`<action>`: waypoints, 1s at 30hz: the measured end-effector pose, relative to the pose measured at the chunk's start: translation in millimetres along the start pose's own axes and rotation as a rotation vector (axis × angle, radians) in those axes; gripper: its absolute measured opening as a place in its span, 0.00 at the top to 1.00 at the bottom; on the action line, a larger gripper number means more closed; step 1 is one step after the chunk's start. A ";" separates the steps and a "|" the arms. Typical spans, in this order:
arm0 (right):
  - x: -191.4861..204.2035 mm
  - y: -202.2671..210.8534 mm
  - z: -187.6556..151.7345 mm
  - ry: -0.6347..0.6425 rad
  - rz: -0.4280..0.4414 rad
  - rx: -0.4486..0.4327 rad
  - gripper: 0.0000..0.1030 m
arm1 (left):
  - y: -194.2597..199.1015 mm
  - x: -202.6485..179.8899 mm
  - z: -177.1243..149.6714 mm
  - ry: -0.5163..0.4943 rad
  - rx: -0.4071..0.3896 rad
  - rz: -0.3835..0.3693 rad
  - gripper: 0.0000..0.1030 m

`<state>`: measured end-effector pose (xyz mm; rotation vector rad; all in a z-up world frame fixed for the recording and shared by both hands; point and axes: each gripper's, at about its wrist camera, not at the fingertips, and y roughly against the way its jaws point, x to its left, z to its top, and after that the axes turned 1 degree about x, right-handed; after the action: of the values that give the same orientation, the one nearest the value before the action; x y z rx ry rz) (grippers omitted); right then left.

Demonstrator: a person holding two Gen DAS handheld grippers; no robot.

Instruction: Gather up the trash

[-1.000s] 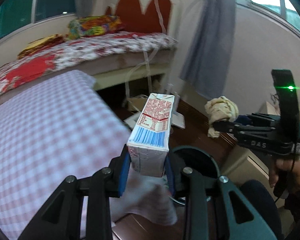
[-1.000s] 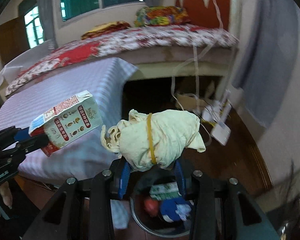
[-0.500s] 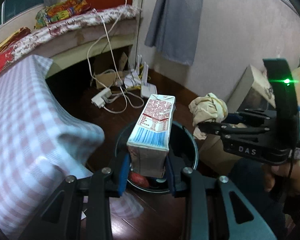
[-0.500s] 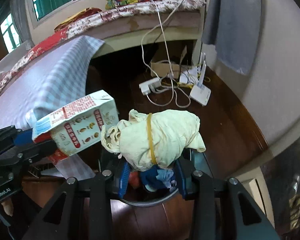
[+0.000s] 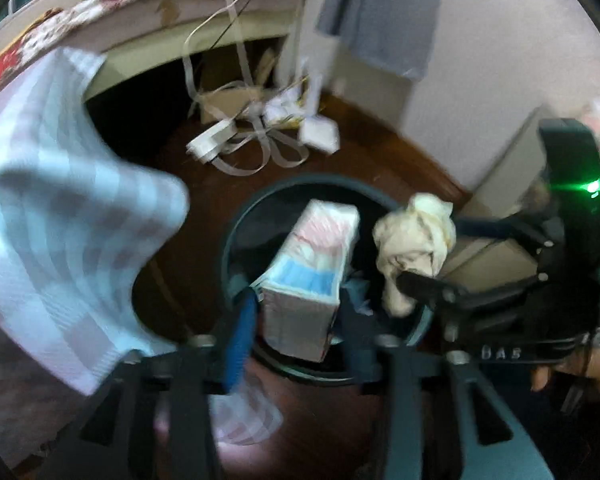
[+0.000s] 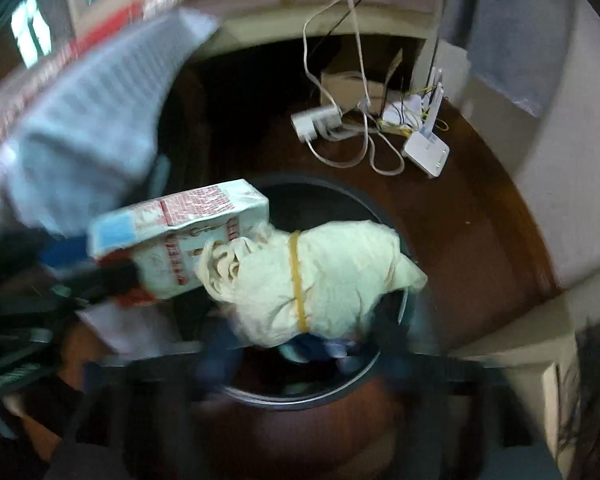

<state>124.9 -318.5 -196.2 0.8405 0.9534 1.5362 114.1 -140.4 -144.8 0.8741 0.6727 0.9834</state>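
A round dark trash bin (image 5: 236,236) stands on the wooden floor and shows in the right wrist view (image 6: 364,376) too. My left gripper (image 5: 296,316) has its blue pads spread a little wider than the milk carton (image 5: 312,268) between them, directly over the bin; the frame is blurred. The carton also shows in the right wrist view (image 6: 180,236). My right gripper (image 6: 300,344) is shut on a cream cloth bundle (image 6: 320,280) tied with a yellow band, held over the bin. The bundle (image 5: 416,240) shows in the left wrist view.
A table with a checked cloth (image 5: 56,216) overhangs on the left. A power strip (image 6: 316,120), cables and a white router (image 6: 426,152) lie on the floor beyond the bin. A bed (image 5: 160,4) is at the back. A cardboard box (image 5: 496,248) stands right.
Both grippers have tilted down and moved closer over the bin. The left pads have spread apart from the carton, which sits lower between them. The right still holds the bundle.
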 end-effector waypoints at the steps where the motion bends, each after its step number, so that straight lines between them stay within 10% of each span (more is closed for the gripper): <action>1: -2.4 -7.1 -0.7 0.000 -0.038 0.017 0.05 | -1.6 1.4 -2.1 0.011 0.005 0.016 0.36; 30: 38.5 159.3 8.0 -0.008 -0.064 -0.279 0.00 | 144.5 19.0 -10.6 0.048 -0.240 0.071 0.16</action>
<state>59.3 -293.4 -47.9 0.6118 0.7318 1.5653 52.8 -79.2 -27.0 0.6683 0.5530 1.1268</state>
